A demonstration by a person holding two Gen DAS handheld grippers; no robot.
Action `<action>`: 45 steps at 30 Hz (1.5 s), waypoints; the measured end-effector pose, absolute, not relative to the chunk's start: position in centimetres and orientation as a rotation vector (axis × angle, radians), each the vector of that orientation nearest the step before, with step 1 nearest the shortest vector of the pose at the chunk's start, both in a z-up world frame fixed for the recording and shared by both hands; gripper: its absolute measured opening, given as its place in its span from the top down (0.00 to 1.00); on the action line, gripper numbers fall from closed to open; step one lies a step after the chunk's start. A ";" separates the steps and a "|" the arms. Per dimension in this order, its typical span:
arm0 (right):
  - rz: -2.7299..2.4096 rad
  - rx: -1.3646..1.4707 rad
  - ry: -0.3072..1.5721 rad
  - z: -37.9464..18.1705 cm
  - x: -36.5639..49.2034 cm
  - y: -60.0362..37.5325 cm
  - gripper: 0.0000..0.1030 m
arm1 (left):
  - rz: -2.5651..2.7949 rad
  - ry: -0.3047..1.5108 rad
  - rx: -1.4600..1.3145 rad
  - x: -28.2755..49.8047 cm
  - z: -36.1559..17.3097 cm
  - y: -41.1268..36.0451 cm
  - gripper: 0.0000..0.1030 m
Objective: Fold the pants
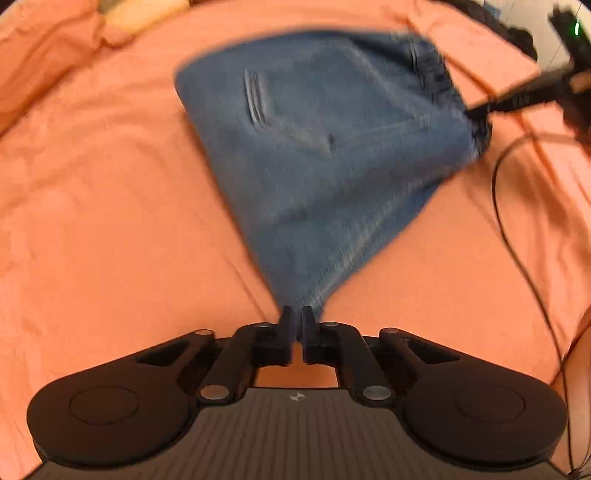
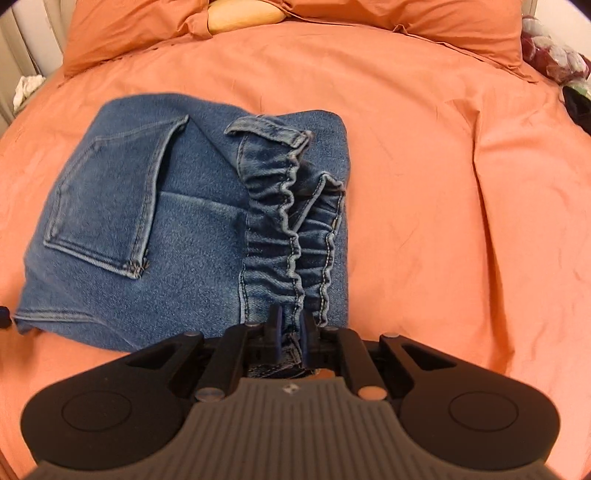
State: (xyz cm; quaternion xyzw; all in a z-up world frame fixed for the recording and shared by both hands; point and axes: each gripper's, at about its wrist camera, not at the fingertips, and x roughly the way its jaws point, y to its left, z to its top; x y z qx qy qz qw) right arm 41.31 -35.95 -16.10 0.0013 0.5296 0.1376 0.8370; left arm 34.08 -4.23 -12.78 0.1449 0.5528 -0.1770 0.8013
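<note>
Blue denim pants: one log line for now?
left gripper shut on blue denim pants | right gripper shut on waistband | orange bedsheet

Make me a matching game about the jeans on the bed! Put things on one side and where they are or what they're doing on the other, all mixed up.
Things:
1. left black two-finger gripper
2. right black two-finger gripper
3. orange pillows
4. stitched back pocket

Places or states:
A. at the far head of the orange bedsheet
B. pinching a pointed corner of the blue denim jeans
C. clamped on the ruffled elastic waistband
D. sewn on the jeans, left of the waistband

Pairs: 1-B, 2-C, 3-A, 4-D
</note>
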 end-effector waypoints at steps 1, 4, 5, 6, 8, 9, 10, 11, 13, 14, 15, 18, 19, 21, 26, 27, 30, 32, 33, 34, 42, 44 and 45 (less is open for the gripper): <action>0.293 0.014 1.122 -15.9 41.4 -36.1 0.94 | -0.366 1.165 0.298 34.6 -12.0 -4.0 0.87; 0.299 0.030 1.097 -15.0 41.4 -36.3 0.89 | -0.331 1.127 0.244 36.9 -10.6 -3.8 0.86; 0.296 0.035 1.089 -14.7 41.4 -36.3 0.89 | -0.322 1.123 0.219 37.8 -10.4 -3.8 0.85; 0.294 0.037 1.083 -14.5 41.5 -36.2 0.86 | -0.316 1.120 0.197 38.5 -10.3 -3.9 0.82; 0.286 0.043 1.066 -13.8 41.6 -36.2 0.75 | -0.314 1.105 0.168 39.7 -10.3 -3.8 0.76; 0.292 0.061 1.053 -13.5 41.8 -36.4 0.67 | -0.316 1.093 0.153 40.5 -10.3 -4.0 0.72; 0.306 0.086 1.043 -13.2 42.0 -36.5 0.62 | -0.316 1.086 0.142 40.4 -10.2 -4.4 0.69; 0.308 0.110 1.029 -12.9 42.3 -36.7 0.61 | -0.311 1.078 0.133 41.2 -10.5 -4.6 0.68; 0.305 0.157 0.997 -12.5 43.0 -36.8 0.53 | -0.296 1.067 0.118 42.4 -10.8 -4.8 0.67; 0.307 0.176 0.991 -12.4 43.6 -36.9 0.51 | -0.285 1.060 0.115 43.0 -11.2 -5.0 0.67; 0.297 0.192 0.987 -12.5 44.2 -36.9 0.45 | -0.275 1.056 0.113 43.5 -11.4 -4.9 0.67; 0.271 0.278 1.001 -13.4 46.2 -37.1 0.37 | -0.258 1.059 0.106 44.8 -12.5 -4.7 0.67; 0.264 0.324 1.014 -14.0 46.9 -37.2 0.37 | -0.255 1.065 0.099 45.0 -12.7 -4.5 0.67; 0.256 0.420 1.043 -15.4 48.1 -37.6 0.41 | -0.250 1.067 0.081 45.3 -13.1 -4.1 0.67; 0.292 0.449 1.055 -16.6 49.1 -36.5 0.67 | -0.273 1.065 0.060 45.4 -13.4 -3.3 0.67; 0.297 0.385 1.041 -16.2 49.1 -35.7 0.74 | -0.276 1.063 0.058 45.4 -13.4 -3.2 0.67; 0.310 0.202 0.994 -14.1 48.5 -33.3 0.84 | -0.273 1.057 0.059 45.4 -13.5 -3.0 0.67; 0.324 0.121 0.961 -12.3 48.3 -32.2 0.85 | -0.264 1.053 0.062 45.4 -13.6 -3.0 0.67; 0.333 0.084 0.942 -11.3 48.2 -31.7 0.86 | -0.260 1.052 0.057 45.4 -13.6 -3.0 0.67; 0.342 0.052 0.918 -10.3 48.1 -31.4 0.86 | -0.256 1.052 0.051 45.4 -13.6 -2.9 0.68; 0.326 -0.067 0.863 -7.2 49.4 -30.4 0.87 | -0.256 1.035 0.049 45.9 -13.5 -3.6 0.68; 0.283 -0.068 0.891 -8.4 50.1 -31.0 0.88 | -0.264 1.033 0.052 46.2 -13.7 -4.0 0.68; 0.261 -0.065 0.909 -9.1 50.5 -31.4 0.88 | -0.270 1.032 0.057 46.4 -13.8 -4.3 0.68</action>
